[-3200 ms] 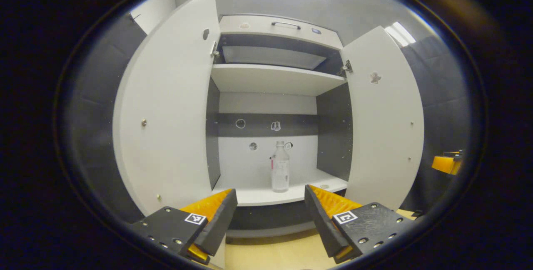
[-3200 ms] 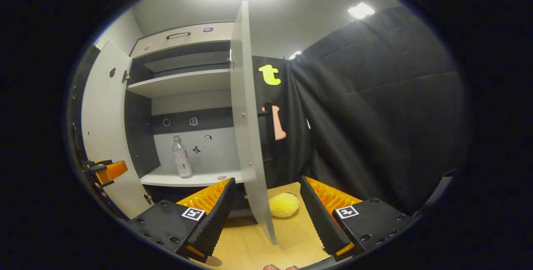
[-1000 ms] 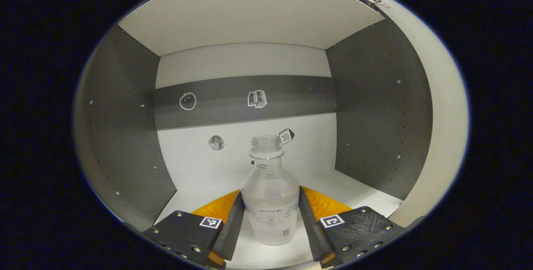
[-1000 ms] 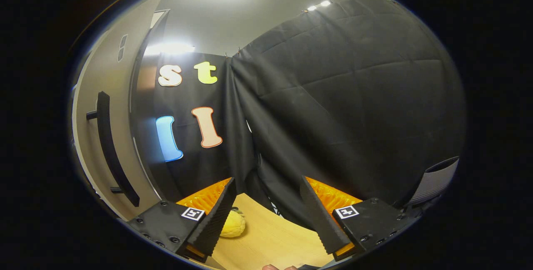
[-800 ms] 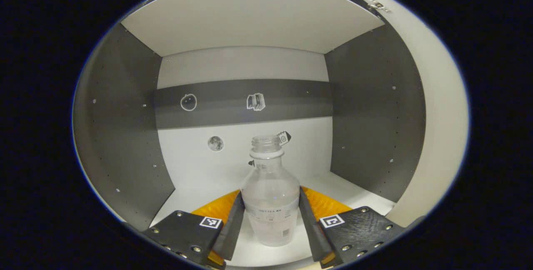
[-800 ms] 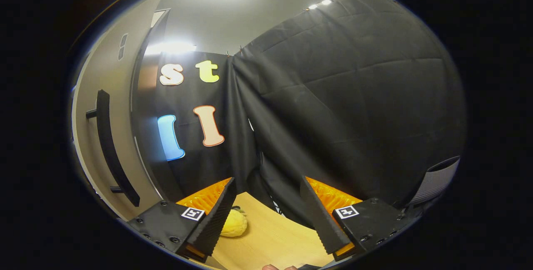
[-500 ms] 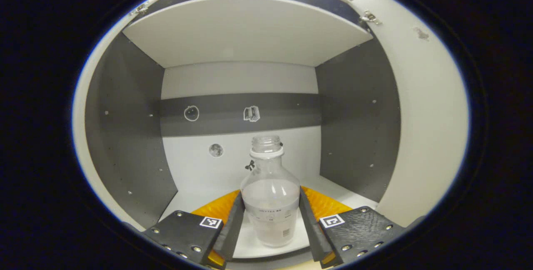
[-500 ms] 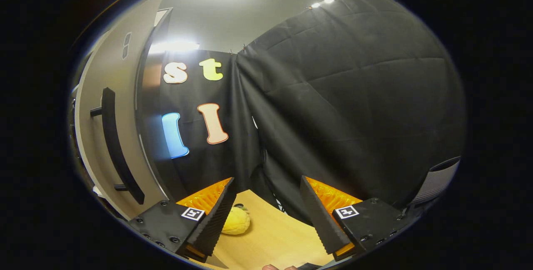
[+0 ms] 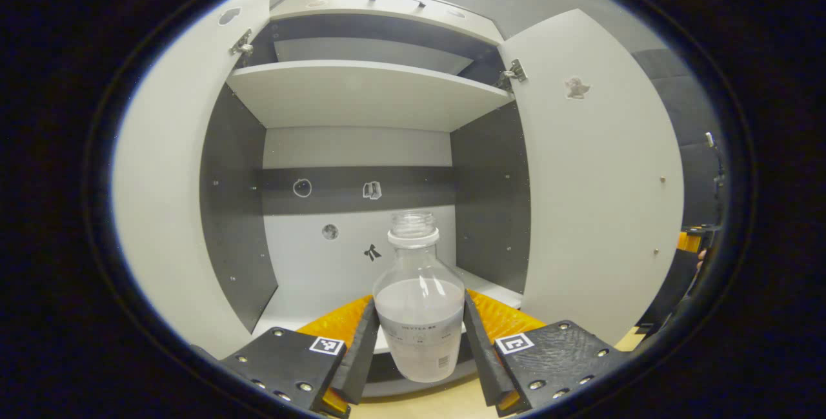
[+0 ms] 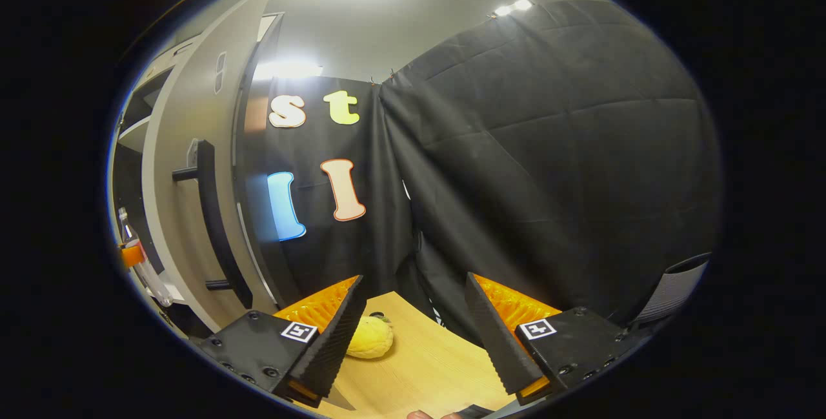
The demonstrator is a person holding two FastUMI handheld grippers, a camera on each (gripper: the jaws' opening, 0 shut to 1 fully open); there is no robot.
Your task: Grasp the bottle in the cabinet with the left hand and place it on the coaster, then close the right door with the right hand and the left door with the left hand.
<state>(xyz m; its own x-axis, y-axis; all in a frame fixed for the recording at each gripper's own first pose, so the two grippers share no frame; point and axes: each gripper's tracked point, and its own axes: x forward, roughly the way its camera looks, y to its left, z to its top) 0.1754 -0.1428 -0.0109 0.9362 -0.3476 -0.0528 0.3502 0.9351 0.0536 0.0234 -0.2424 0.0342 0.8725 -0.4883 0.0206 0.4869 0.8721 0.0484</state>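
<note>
My left hand-held gripper (image 9: 419, 341) has both fingers pressed against the sides of the clear bottle (image 9: 419, 316), which I hold upright just in front of the open cabinet (image 9: 361, 93), both its doors swung wide. My right hand-held gripper (image 10: 413, 325) hangs with its jaws apart and nothing between them, above the wooden counter (image 10: 426, 374), beside the right door (image 10: 187, 212); a yellow sponge-like thing (image 10: 369, 345) lies near it.
</note>
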